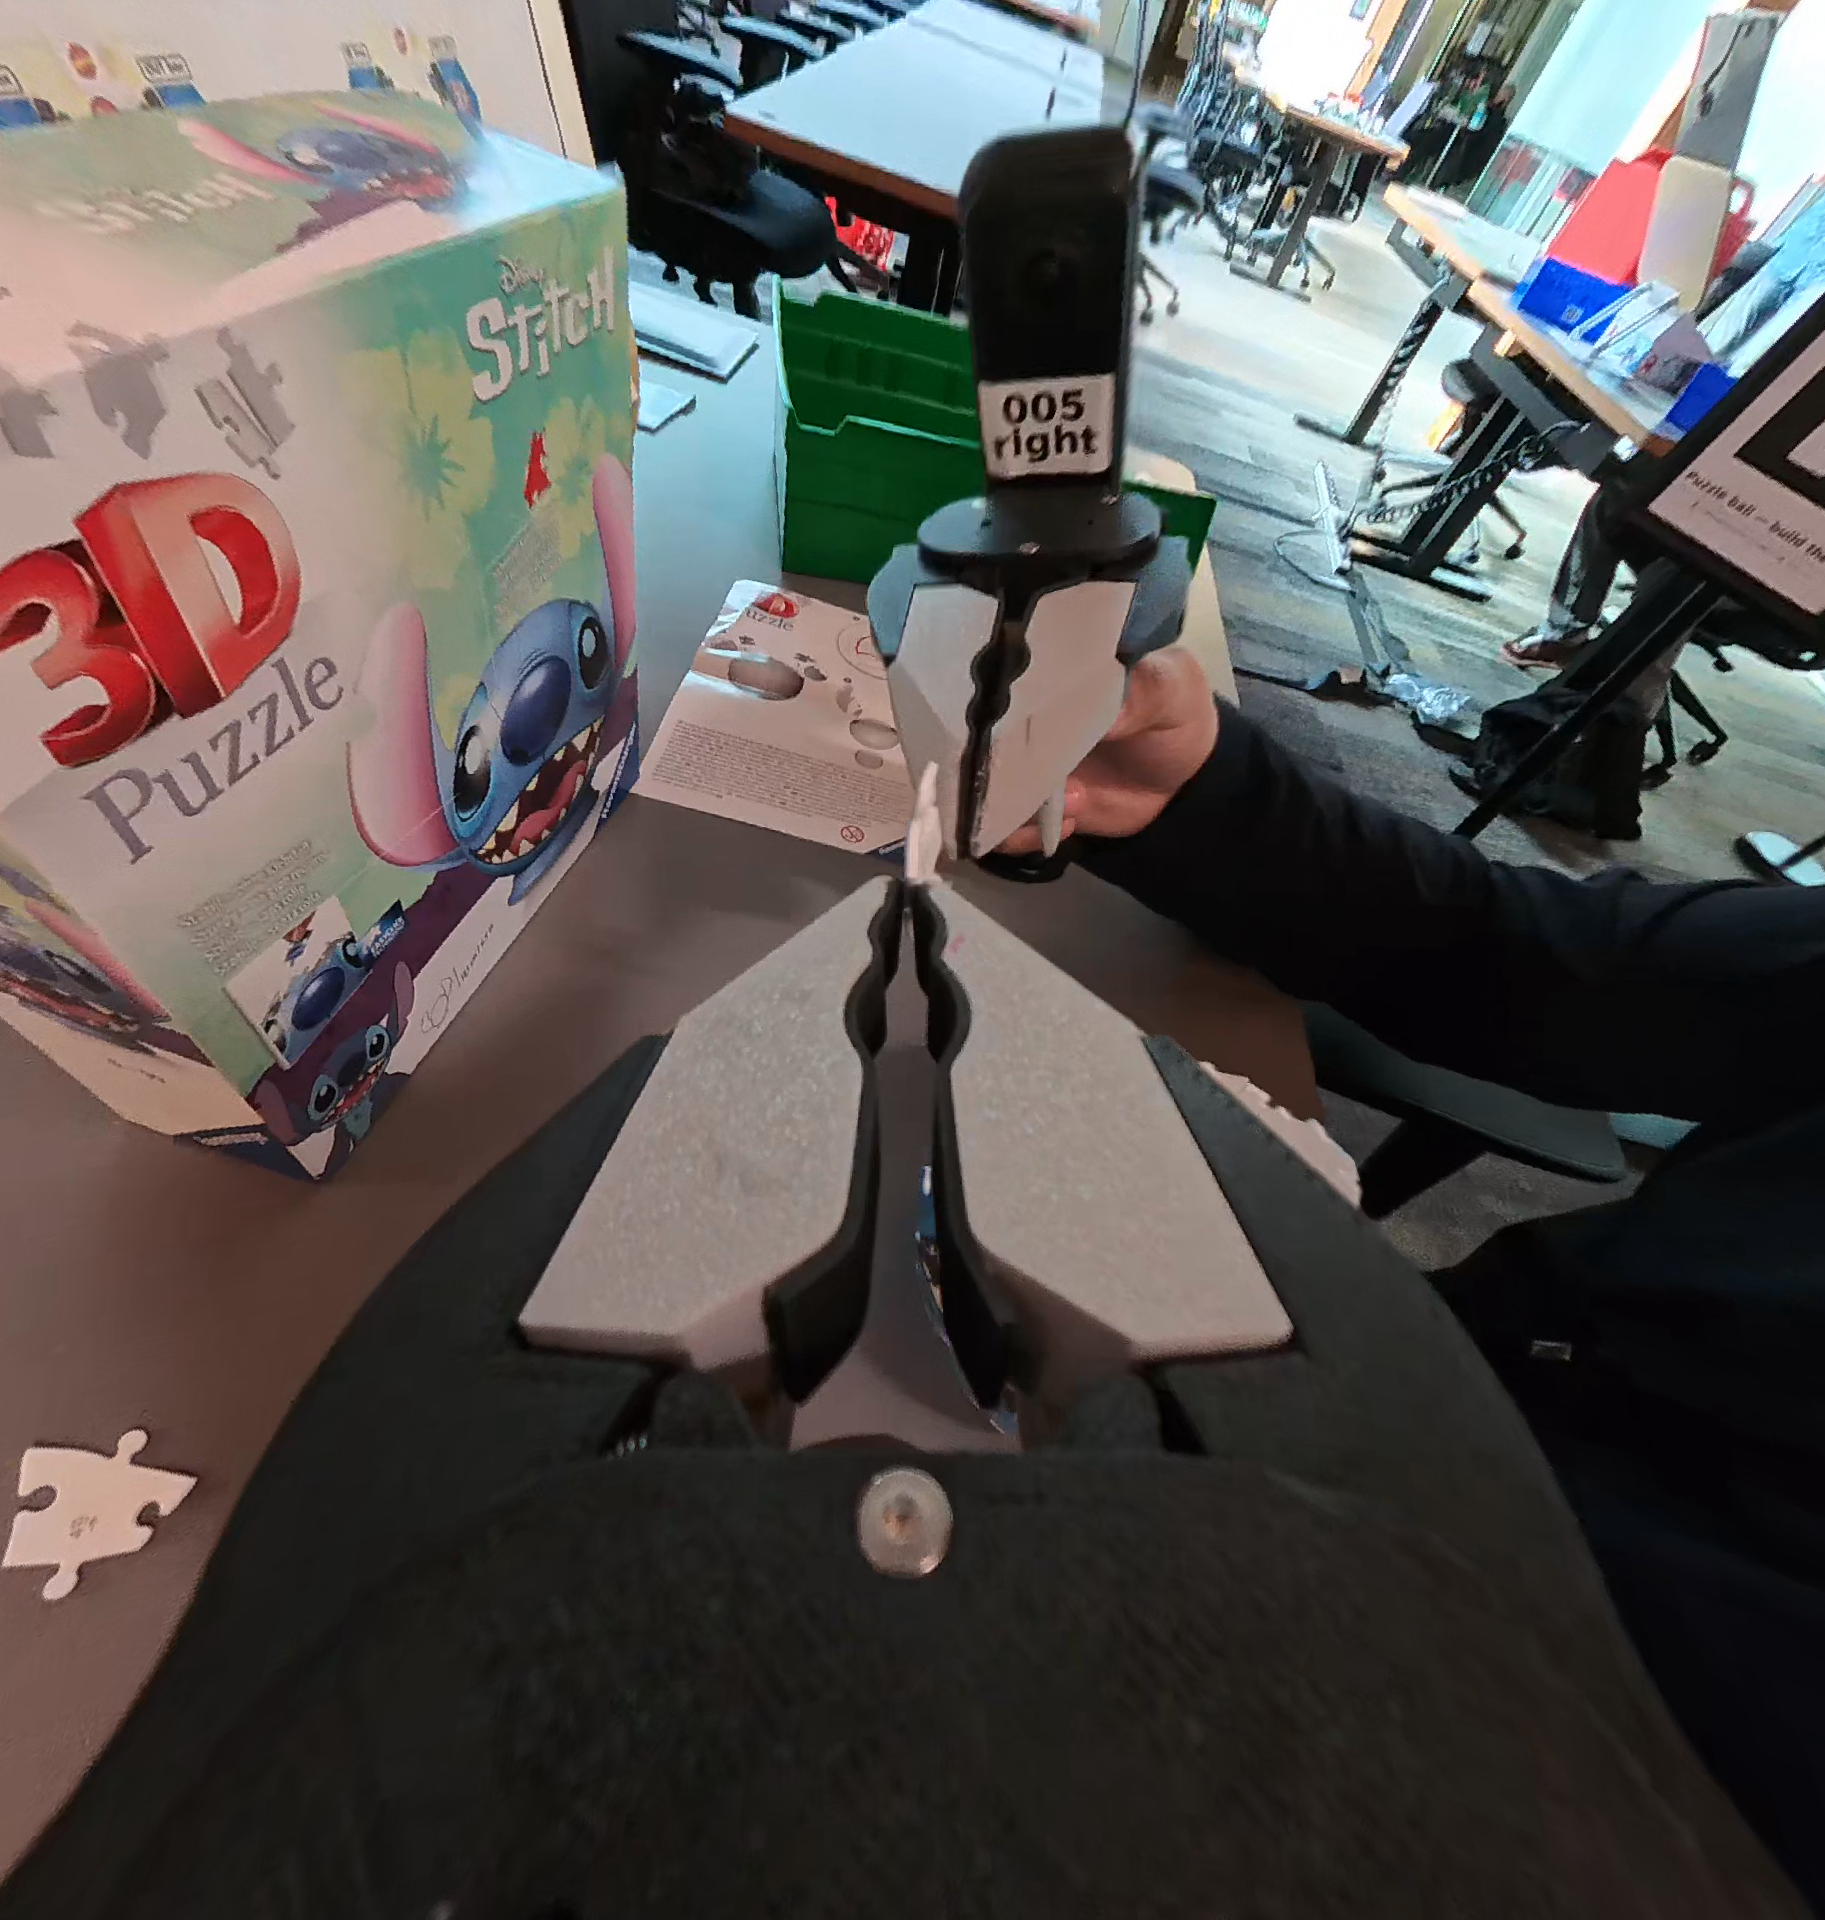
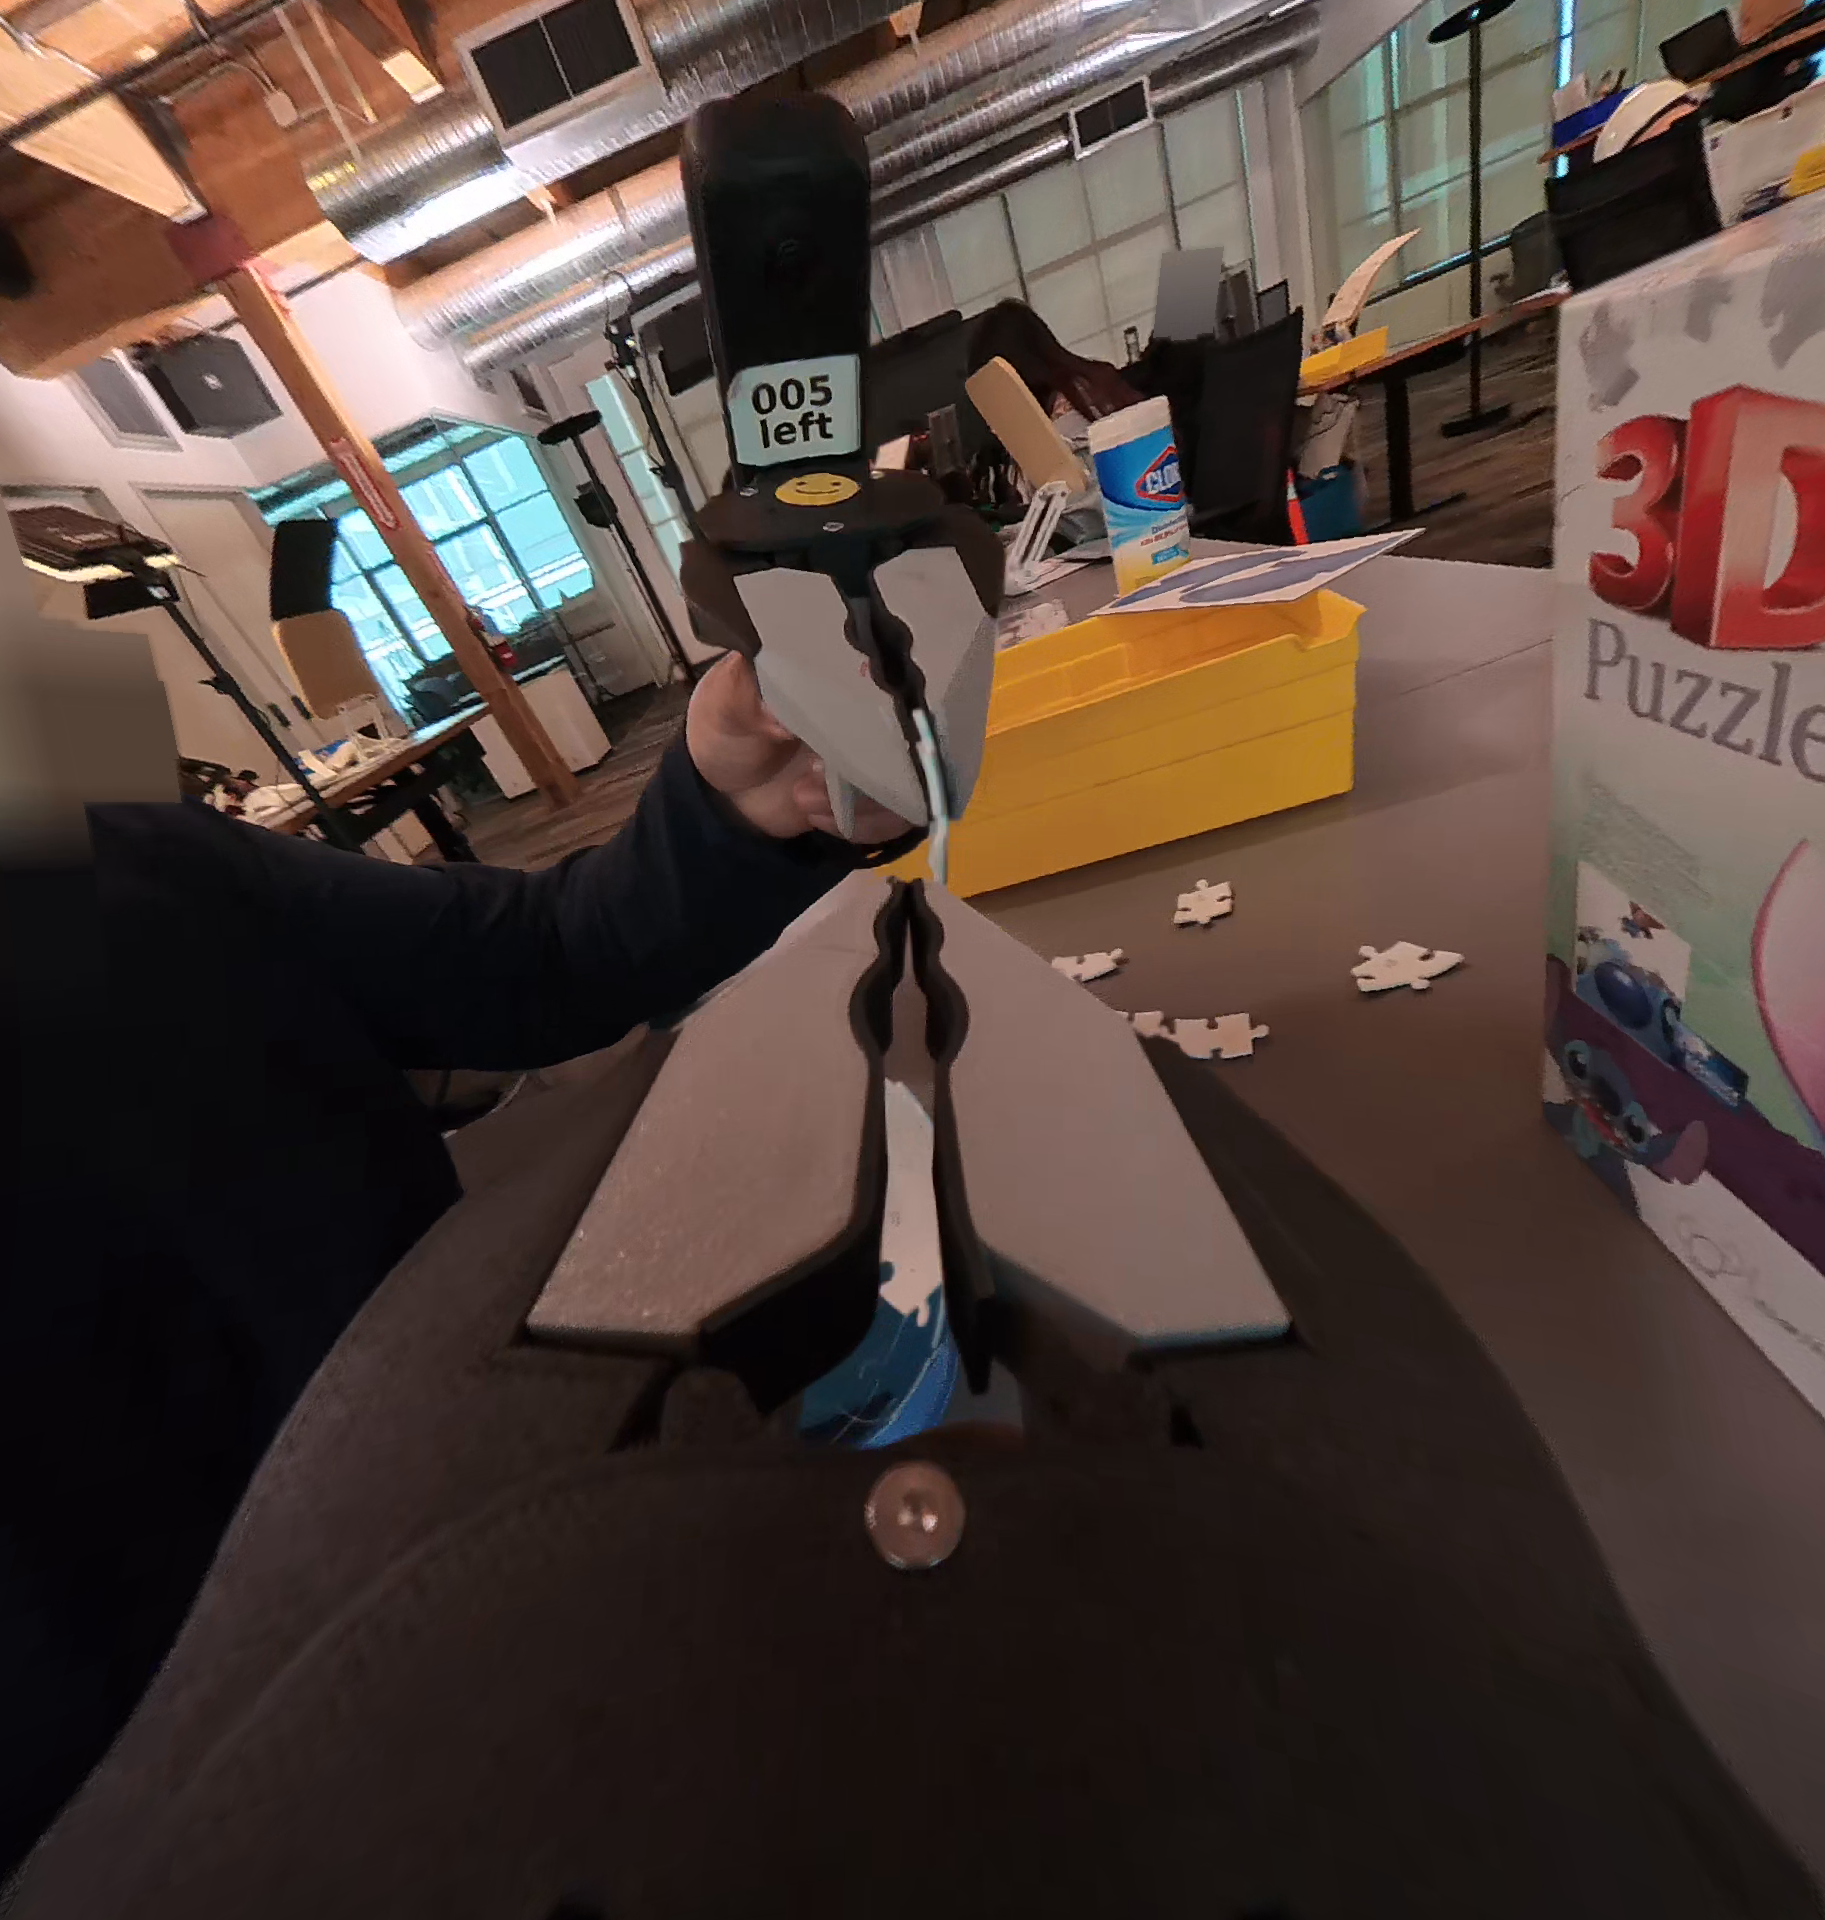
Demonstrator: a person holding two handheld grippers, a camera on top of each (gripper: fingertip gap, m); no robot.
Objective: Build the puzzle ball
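Observation:
Both grippers are raised above the grey table [image 1: 97, 1226] and point at each other, tip to tip. My left gripper [image 1: 906, 899] is shut on a puzzle piece, seen edge-on at its tip in the right wrist view [image 2: 936, 790]. My right gripper [image 2: 908, 896] is shut on a white puzzle piece [image 1: 927, 821] that sticks out of its tip and meets the left gripper's tip. A white and blue part [image 2: 903, 1174] shows in the gap between the right fingers. Several loose white pieces [image 2: 1404, 966] lie on the table, one by my left gripper [image 1: 87, 1507].
The puzzle box [image 1: 264, 623] stands on the table, left of the grippers, also in the right wrist view [image 2: 1718, 779]. An instruction sheet [image 1: 783, 717] and a green bin [image 1: 866, 436] lie behind. A yellow bin [image 2: 1147, 727] and a wipes canister [image 2: 1142, 488] are nearby. My two grippers' fingertips are within a few centimetres of each other.

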